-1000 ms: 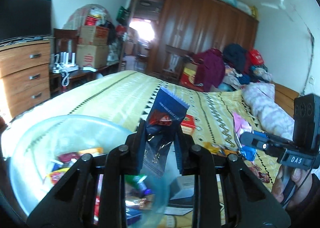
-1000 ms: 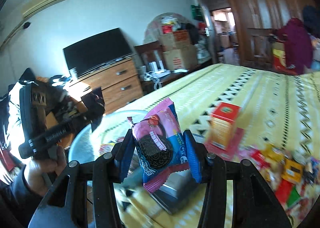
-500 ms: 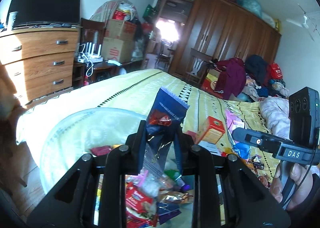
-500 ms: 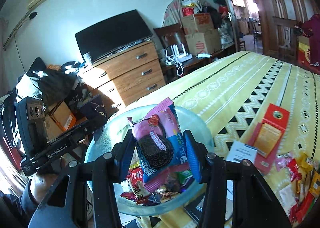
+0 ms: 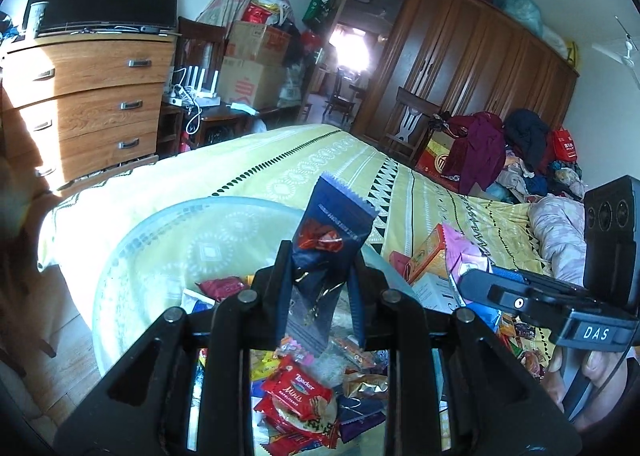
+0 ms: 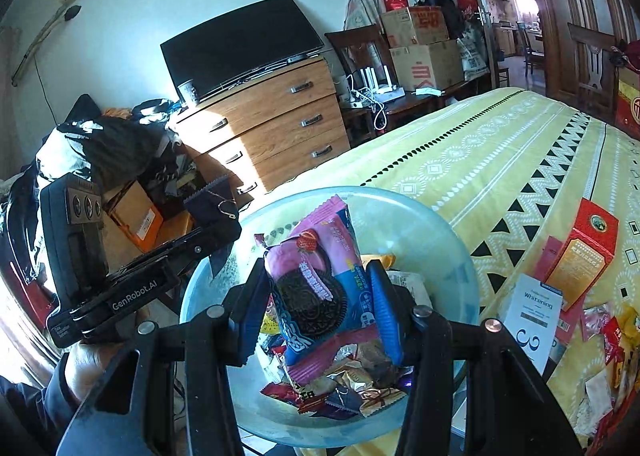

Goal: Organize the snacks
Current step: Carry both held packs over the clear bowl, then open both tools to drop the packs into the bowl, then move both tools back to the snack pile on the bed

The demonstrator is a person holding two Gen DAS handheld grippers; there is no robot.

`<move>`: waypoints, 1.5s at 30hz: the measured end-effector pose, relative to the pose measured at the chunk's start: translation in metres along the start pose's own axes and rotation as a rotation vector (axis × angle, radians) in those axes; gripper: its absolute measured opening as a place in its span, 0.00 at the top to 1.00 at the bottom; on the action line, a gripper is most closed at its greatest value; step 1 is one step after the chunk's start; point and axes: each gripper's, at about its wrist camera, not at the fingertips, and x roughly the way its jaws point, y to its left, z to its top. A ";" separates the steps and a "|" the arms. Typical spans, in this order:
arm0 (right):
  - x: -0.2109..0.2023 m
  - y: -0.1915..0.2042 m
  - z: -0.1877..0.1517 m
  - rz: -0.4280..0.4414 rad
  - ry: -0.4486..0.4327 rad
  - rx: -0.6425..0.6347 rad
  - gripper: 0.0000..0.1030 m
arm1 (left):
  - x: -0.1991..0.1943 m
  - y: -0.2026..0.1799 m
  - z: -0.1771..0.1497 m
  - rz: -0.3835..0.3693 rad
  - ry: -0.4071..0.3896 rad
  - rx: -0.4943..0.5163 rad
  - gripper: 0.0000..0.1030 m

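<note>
My left gripper (image 5: 320, 276) is shut on a dark blue snack packet (image 5: 326, 244) and holds it upright over a pale blue translucent bowl (image 5: 168, 240) with several snack packets in it. My right gripper (image 6: 316, 296) is shut on a pink and blue Oreo packet (image 6: 316, 288), also above the bowl (image 6: 432, 232). The left gripper with its blue packet shows at the left of the right wrist view (image 6: 212, 212). The right gripper body shows at the right of the left wrist view (image 5: 532, 296).
The bowl sits at the corner of a bed with a yellow patterned cover (image 6: 500, 152). An orange-red box (image 6: 580, 256), a white card (image 6: 536, 308) and loose snacks (image 6: 608, 340) lie right of the bowl. A wooden dresser (image 6: 272, 124) stands beyond the bed edge.
Both grippers have moved with their packets from beside the bowl to above it, and the bowl's contents now lie below the fingers. Both stay shut.
</note>
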 end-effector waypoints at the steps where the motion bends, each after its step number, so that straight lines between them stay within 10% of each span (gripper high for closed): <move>1: 0.001 0.001 0.000 0.001 0.003 0.000 0.49 | 0.000 0.001 0.000 -0.001 0.004 -0.004 0.75; 18: 0.017 0.007 -0.005 0.029 0.036 0.002 0.48 | 0.012 0.013 -0.001 0.015 0.064 -0.026 0.71; 24: 0.015 0.004 -0.005 0.029 0.018 0.011 0.27 | 0.014 0.017 -0.001 0.033 0.062 -0.059 0.17; 31: 0.003 0.000 -0.022 -0.003 0.012 0.031 0.20 | 0.020 0.015 -0.005 0.054 0.102 -0.064 0.12; 39: -0.074 -0.019 -0.153 -0.270 -0.006 -0.033 0.14 | 0.017 -0.026 -0.012 -0.008 0.116 -0.012 0.12; 45: -0.143 -0.081 -0.284 -0.477 0.139 0.189 0.14 | 0.012 -0.135 -0.029 -0.218 0.142 0.157 0.10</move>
